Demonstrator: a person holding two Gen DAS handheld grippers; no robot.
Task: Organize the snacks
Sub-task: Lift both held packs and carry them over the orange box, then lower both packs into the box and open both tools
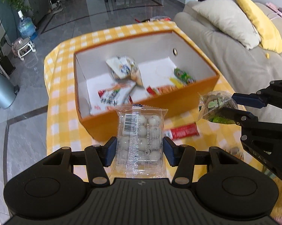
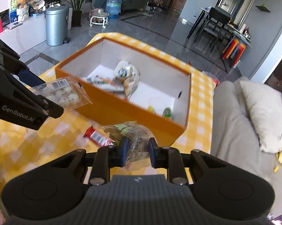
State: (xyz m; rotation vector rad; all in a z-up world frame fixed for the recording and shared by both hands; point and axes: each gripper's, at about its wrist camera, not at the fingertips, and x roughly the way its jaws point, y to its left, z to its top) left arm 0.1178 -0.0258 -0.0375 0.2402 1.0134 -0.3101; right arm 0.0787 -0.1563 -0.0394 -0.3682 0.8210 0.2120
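Left tool (image 1: 139, 151) clamps clear candy pack (image 1: 139, 140) before orange box (image 1: 150, 112)

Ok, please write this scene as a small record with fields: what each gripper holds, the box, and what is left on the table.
left gripper: shut on clear pack of white balls, held above the table
right gripper: shut on clear bag with green label
orange box: open, white inside, on yellow checked tablecloth
box contents: several snack packets, blurred; one large white bag near the middle
left on table: red packet, in front of the box
background: beige sofa beside the table
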